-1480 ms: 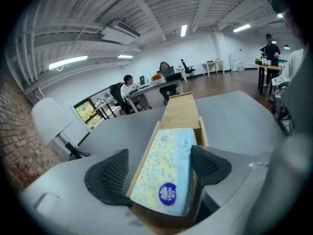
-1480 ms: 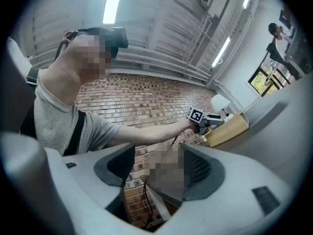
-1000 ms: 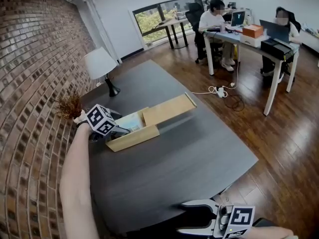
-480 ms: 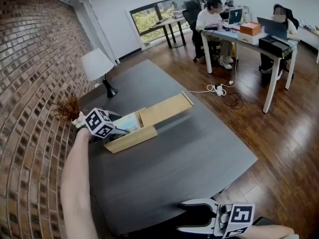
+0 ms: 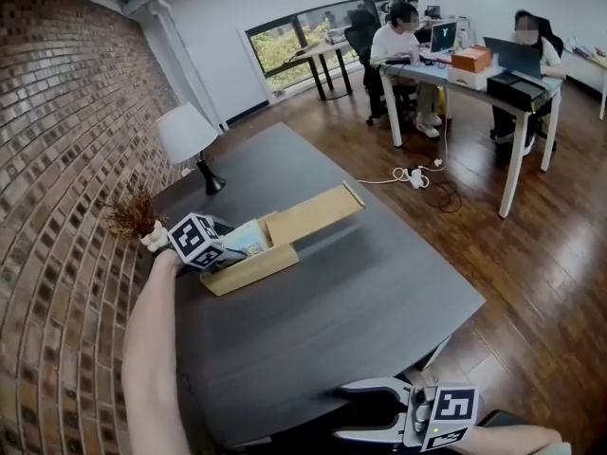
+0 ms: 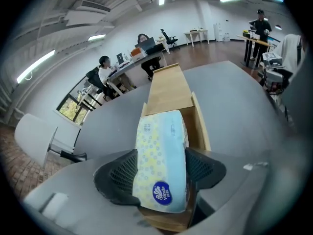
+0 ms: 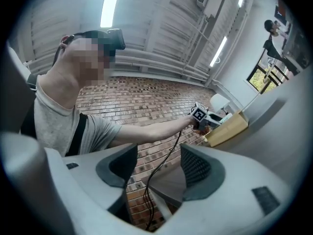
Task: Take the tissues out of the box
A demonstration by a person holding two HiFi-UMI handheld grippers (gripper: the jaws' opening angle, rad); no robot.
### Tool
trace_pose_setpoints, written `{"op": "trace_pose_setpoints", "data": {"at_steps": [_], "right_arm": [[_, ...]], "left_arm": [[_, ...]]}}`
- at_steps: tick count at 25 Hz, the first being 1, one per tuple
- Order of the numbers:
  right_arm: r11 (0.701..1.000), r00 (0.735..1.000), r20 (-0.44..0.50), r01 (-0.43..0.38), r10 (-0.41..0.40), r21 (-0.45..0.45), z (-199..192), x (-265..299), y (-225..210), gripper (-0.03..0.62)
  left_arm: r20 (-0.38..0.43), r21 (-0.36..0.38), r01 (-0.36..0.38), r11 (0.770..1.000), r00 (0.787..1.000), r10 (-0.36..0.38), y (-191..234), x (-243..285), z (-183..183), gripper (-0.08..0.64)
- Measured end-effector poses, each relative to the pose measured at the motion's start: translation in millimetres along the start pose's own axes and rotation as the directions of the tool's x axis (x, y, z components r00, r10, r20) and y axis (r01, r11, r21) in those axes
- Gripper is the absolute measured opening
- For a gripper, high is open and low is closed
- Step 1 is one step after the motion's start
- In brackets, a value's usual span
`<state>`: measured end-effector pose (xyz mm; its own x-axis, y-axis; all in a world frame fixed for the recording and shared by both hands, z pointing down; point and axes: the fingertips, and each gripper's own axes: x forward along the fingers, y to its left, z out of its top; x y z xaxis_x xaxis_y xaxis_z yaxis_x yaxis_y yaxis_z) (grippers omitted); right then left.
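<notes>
Tissues, a soft blue and yellow dotted pack, sit clamped between the jaws of your left gripper, one jaw pressed on each long side. The pack's near end is above the near wall of the box, and its far end points into the box's open compartment; whether it touches the box floor cannot be told. In the head view your left gripper is at the box's left end, with the pack showing just inside. The lid is slid out past the box's far end. Your right gripper is well apart from the box, at the near edge of the table, jaws spread with nothing between them. A lamp stands beyond the box, by the brick wall.
</notes>
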<state>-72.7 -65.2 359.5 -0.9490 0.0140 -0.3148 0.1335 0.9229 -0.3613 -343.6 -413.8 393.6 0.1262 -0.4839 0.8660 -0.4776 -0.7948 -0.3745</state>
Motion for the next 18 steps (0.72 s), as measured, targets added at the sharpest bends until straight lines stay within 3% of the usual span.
{"op": "trace_pose_setpoints", "data": {"at_steps": [5, 7, 8, 9, 10, 11, 12, 13, 15, 17, 18], "right_arm": [[1.0, 1.0, 0.004, -0.014, 0.014, 0.009, 3.0, 4.8, 4.5, 0.275], [1.0, 1.0, 0.006, -0.015, 0.015, 0.011, 2.7, 6.4, 5.6, 0.275], [1.0, 1.0, 0.007, -0.015, 0.015, 0.011, 2.6, 6.7, 5.7, 0.275], [1.0, 1.0, 0.009, -0.018, 0.018, 0.011, 3.5, 7.4, 6.6, 0.275], [1.0, 1.0, 0.009, -0.022, 0.022, 0.012, 4.7, 8.1, 8.0, 0.275], [1.0, 1.0, 0.008, -0.026, 0.026, 0.011, 5.1, 8.2, 9.1, 0.275], [1.0, 1.0, 0.004, -0.029, 0.029, 0.011, 4.5, 8.0, 9.8, 0.275], [1.0, 1.0, 0.0, -0.029, 0.029, 0.009, 2.8, 7.4, 9.9, 0.275], [1.0, 1.0, -0.008, -0.023, 0.023, 0.003, -3.4, 5.8, 8.5, 0.275], [1.0, 1.0, -0.012, -0.02, 0.02, 0.002, -7.5, 5.9, 8.9, 0.275], [1.0, 1.0, -0.013, -0.022, 0.022, 0.002, -8.2, 6.6, 10.0, 0.275]], "left_arm": [[0.106, -0.064, -0.031, 0.997, 0.994, 0.038, 12.5, -31.3, 6.2, 0.304], [0.194, -0.11, -0.067, 0.992, 0.977, 0.088, 23.0, -57.6, 13.5, 0.302], [0.26, -0.149, -0.082, 0.985, 0.958, 0.119, 28.2, -74.2, 18.1, 0.302], [0.343, -0.202, -0.085, 0.976, 0.927, 0.152, 32.1, -93.4, 22.9, 0.302], [0.443, -0.266, -0.071, 0.962, 0.877, 0.187, 34.0, -114.8, 27.4, 0.302], [0.55, -0.334, -0.037, 0.942, 0.804, 0.227, 33.9, -137.4, 30.3, 0.302], [0.654, -0.4, 0.015, 0.916, 0.705, 0.274, 31.8, -160.1, 30.4, 0.302], [0.741, -0.458, 0.085, 0.885, 0.586, 0.328, 27.7, -181.5, 26.4, 0.302], [0.847, -0.514, 0.27, 0.814, 0.309, 0.433, 10.8, -217.4, 7.9, 0.302], [0.864, -0.457, 0.457, 0.763, 0.026, 0.502, -20.9, -244.7, -13.2, 0.302], [0.847, -0.405, 0.523, 0.75, -0.093, 0.523, -41.3, -254.9, -22.4, 0.302]]}}
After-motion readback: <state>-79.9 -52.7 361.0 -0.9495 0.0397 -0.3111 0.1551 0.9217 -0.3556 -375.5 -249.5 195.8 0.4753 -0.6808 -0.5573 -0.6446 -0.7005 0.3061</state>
